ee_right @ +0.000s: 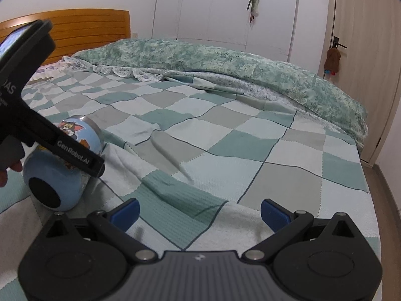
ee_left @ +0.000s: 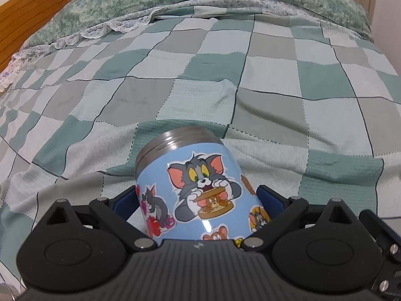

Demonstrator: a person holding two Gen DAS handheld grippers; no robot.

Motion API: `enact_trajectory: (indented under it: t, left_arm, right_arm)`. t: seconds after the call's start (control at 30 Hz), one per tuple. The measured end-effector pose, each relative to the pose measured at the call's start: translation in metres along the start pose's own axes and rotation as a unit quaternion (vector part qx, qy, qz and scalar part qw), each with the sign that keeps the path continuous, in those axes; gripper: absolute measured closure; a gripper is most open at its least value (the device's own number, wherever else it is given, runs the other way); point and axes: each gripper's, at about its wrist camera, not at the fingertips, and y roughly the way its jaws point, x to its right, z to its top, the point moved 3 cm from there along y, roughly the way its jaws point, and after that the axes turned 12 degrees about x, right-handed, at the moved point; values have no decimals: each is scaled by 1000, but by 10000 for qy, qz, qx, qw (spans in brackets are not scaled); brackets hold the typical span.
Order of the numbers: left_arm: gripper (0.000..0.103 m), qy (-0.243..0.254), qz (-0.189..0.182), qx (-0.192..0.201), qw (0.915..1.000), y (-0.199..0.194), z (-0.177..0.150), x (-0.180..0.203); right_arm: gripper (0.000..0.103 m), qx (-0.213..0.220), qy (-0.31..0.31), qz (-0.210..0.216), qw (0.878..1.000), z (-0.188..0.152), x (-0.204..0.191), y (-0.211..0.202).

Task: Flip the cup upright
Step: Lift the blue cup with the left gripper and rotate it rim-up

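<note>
A light blue cup (ee_left: pixel 200 190) with Tom and Jerry stickers and a steel threaded rim lies on its side on the checked bedspread, rim pointing away. My left gripper (ee_left: pixel 198 199) has its blue pads on both sides of the cup body and is shut on it. In the right wrist view the cup (ee_right: pixel 57 178) lies at the far left with its dark round base toward the camera, the left gripper's black body (ee_right: pixel 72 154) across it. My right gripper (ee_right: pixel 199 212) is open and empty, low over the bedspread to the cup's right.
The bedspread (ee_right: pixel 225 145) is a wrinkled teal, grey and pale check. A rolled green floral duvet (ee_right: pixel 225 62) lies along the far side. A wooden headboard (ee_right: pixel 87 28) is at the left. White wardrobes (ee_right: pixel 225 7) and a door (ee_right: pixel 363 50) stand beyond the bed.
</note>
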Motion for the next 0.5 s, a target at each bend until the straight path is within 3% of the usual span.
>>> enact_trajectory:
  t: [0.13,0.17,0.5]
  left_arm:
    - [4,-148,-179,-366,9991,9,-6,-1]
    - [11,-138,-209,-327,9991,7,-6,0]
    - [13,253,-189,-112,9994,-6,-10,4]
  right_arm:
    - [0,35,0,-11,10000,-1,0,-2]
    - [0,52,-5,-4,10000,-1,0,-3]
    - [0,146,41,-29,9999,0,-1,-10]
